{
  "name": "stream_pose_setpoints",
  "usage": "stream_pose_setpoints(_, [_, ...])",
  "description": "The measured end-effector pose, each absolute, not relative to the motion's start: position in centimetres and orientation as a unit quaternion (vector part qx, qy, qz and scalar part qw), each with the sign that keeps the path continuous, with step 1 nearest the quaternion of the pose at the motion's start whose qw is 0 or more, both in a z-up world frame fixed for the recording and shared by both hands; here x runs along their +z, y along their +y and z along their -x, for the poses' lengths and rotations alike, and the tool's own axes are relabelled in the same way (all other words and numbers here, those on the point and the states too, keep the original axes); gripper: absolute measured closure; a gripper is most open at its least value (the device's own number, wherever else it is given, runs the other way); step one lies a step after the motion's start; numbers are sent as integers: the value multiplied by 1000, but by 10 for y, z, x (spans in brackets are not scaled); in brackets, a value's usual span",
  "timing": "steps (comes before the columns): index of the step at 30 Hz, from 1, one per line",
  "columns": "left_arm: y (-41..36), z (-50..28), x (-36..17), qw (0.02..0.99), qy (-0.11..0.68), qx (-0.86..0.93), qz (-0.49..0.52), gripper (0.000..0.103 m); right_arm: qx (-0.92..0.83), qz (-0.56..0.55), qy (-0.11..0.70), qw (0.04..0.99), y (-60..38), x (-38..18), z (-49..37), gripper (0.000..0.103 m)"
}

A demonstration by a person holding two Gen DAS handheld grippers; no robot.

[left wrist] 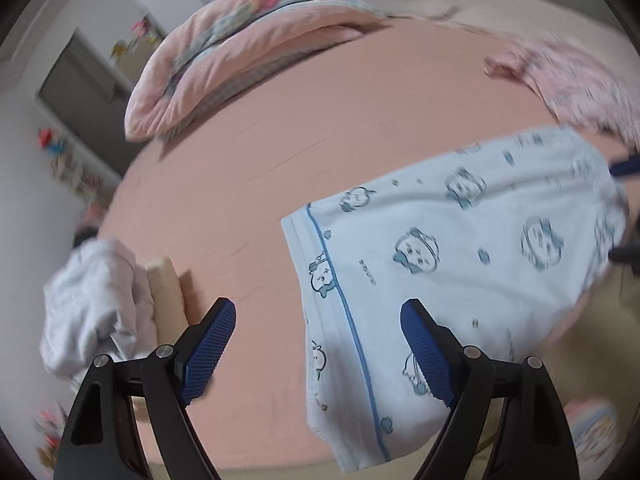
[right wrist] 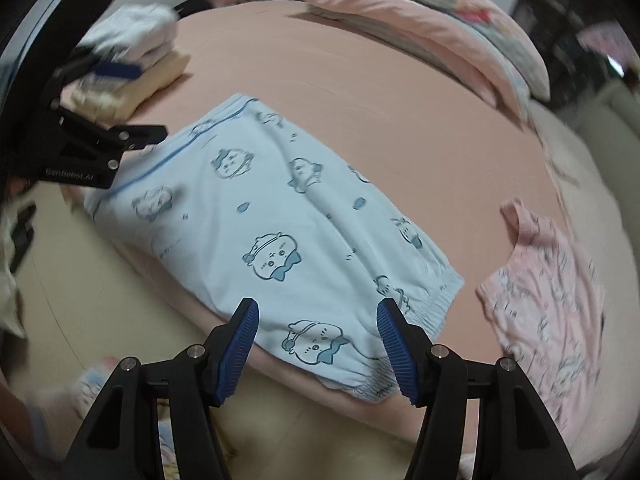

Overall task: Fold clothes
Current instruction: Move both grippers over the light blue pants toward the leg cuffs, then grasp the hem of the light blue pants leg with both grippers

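- At your twelve o'clock a pink quilt (right wrist: 440, 20) with a grey patterned band lies bunched at the far edge of the bed.
- The salmon bed sheet (right wrist: 360, 92) spreads flat under everything, with a few faint creases.
- In the left wrist view, a grey door (left wrist: 80, 100) stands in the white wall at about ten o'clock.
- Blurred coloured stickers (left wrist: 68, 160) dot that wall at nine o'clock.
- A beige floor (right wrist: 100, 280) shows at seven o'clock, below the bed's near edge.
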State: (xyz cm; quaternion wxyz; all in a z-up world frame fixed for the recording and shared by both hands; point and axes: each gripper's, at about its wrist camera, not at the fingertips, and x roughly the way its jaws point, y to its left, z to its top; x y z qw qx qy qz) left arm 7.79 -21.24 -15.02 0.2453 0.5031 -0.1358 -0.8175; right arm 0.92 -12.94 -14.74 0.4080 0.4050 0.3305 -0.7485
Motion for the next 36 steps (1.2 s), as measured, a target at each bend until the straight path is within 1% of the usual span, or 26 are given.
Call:
stream_pose_setpoints(4, [-192,-84,-159,224,-213,-793,-525,19,-737,-411,336,417,-129,-153,-14,42])
stream_pose_setpoints(8, [-180,-91,-169,205,-245,-781,-537,19,-738,-410,342,412,-126,-155,-17,42])
stream_pose_setpoints(11, [-171,-93,-180,195,-276,-767,-546,19,-734,-396,363,416,-126,-157,-24,42])
stream_pose_setpoints(14, [-164,-94,-191,181,-292,-753,-561,19,-731,-369,397,414,-131,-165,-35,42])
stream_pose_setpoints(18, [-151,-93,-200,178,-318,-746,-557,19,-725,-316,449,415,-137,-177,-56,42])
stream_pose_setpoints(22, [-134,-97,-205,156,-351,-746,-544,19,-703,-255,522,409,-140,-192,-76,42])
stream_pose_setpoints(28, [-127,-97,-216,140,-343,-745,-555,19,-684,-225,575,389,-138,-208,-82,42])
stream_pose_setpoints(36, [-126,-101,-221,139,-355,-743,-550,19,-678,-205,596,379,-134,-212,-80,42])
